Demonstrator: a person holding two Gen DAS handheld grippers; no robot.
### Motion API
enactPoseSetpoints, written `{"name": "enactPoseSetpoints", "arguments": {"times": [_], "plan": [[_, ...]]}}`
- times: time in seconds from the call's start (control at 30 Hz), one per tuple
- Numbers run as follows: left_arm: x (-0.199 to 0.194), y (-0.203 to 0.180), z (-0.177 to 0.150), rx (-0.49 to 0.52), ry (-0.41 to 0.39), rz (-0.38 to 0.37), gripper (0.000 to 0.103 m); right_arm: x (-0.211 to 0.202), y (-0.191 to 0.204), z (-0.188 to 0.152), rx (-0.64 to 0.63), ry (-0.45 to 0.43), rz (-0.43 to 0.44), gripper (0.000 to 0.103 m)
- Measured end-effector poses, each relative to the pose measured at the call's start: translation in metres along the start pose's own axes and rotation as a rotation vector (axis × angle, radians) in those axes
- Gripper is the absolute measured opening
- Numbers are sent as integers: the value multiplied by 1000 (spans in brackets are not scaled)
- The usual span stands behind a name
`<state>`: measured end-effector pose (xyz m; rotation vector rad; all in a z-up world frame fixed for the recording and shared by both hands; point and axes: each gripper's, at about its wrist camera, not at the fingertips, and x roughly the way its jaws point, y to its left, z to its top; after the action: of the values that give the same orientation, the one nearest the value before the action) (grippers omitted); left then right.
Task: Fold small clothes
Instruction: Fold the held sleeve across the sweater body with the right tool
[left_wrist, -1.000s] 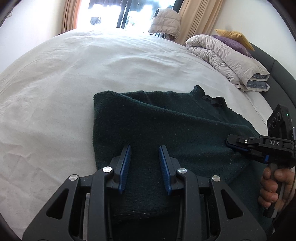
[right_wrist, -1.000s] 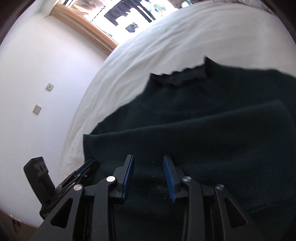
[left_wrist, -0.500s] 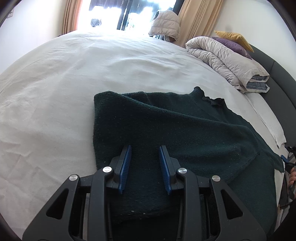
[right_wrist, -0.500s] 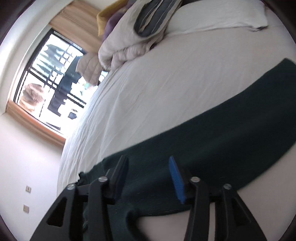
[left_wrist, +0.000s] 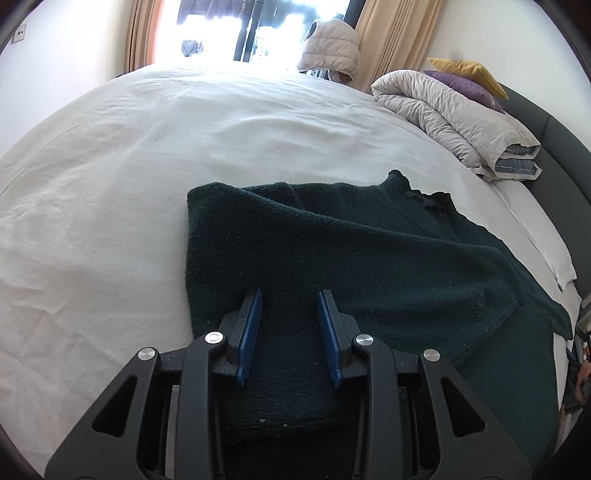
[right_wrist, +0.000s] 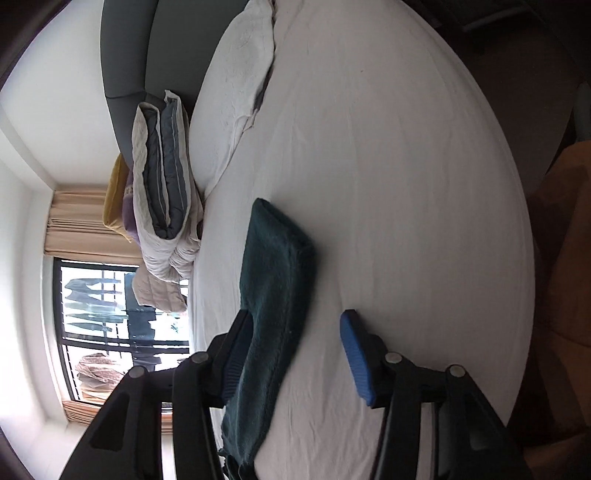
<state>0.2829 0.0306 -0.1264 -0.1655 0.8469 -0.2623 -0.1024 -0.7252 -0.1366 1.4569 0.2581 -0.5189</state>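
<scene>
A dark green knit sweater (left_wrist: 351, 266) lies on the white bed sheet (left_wrist: 147, 184), one sleeve folded across its body, collar toward the pillows. My left gripper (left_wrist: 289, 299) is open and empty, hovering over the sweater's near hem. In the right wrist view, which is rolled sideways, the sweater's other sleeve (right_wrist: 275, 280) stretches out over the sheet (right_wrist: 406, 184). My right gripper (right_wrist: 295, 325) is wide open, with the sleeve lying between its fingers, closer to the left finger (right_wrist: 232, 354). Nothing is gripped.
A folded beige duvet (left_wrist: 454, 122) with purple and yellow cushions (left_wrist: 465, 74) sits at the bed's head by the grey headboard (left_wrist: 554, 147). A white pillow (right_wrist: 243, 74) lies there too. A window with curtains (left_wrist: 391, 33) is beyond the bed.
The right gripper swung away from the sweater's body out to the extended sleeve, rolled sideways and opened wider. The left gripper has stayed put.
</scene>
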Motion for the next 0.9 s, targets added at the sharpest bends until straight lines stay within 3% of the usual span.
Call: {"name": "enactPoseSetpoints", "arguments": {"times": [0.4, 0.5, 0.53, 0.73, 0.9], "plan": [[2, -2, 0, 8, -2, 10, 30, 35, 24, 41, -70, -17, -15, 46], [2, -2, 0, 8, -2, 10, 30, 39, 31, 40, -100, -3, -32, 25], [2, -1, 0, 8, -2, 9, 30, 40, 35, 38, -112, 0, -32, 10], [3, -1, 1, -1, -5, -2, 30, 43, 100, -2, -281, 7, -2, 10], [2, 1, 0, -4, -10, -3, 30, 57, 195, -88, -555, 80, 68, 10]]}}
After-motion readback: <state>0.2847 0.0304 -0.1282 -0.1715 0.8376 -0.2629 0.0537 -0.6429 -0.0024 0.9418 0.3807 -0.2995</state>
